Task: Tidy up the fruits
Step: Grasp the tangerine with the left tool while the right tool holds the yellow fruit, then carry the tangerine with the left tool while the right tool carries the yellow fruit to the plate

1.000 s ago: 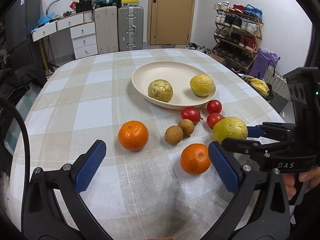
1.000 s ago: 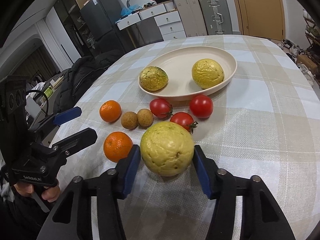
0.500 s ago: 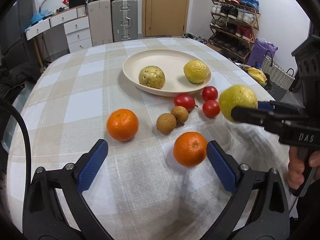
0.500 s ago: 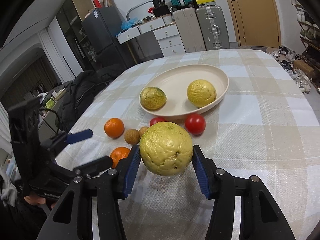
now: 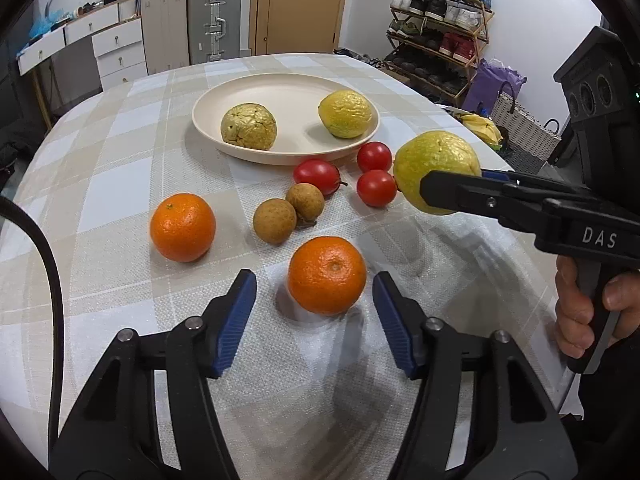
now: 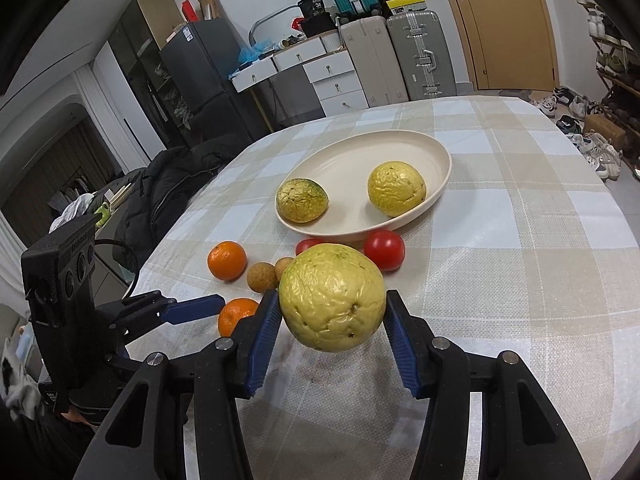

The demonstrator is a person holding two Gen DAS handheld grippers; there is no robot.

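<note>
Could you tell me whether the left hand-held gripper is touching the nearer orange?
Apart: the left wrist view shows tablecloth between both pads of the left hand-held gripper and the orange.

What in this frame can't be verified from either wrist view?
- Whether the left gripper, whose jaws have just been closing, touches the near orange: left wrist view shows slim gaps; in the right wrist view the right gripper hides it.
- Third tomato: hidden in the right wrist view behind the held yellow fruit.
- Underside of that fruit: unseen in both views.
</note>
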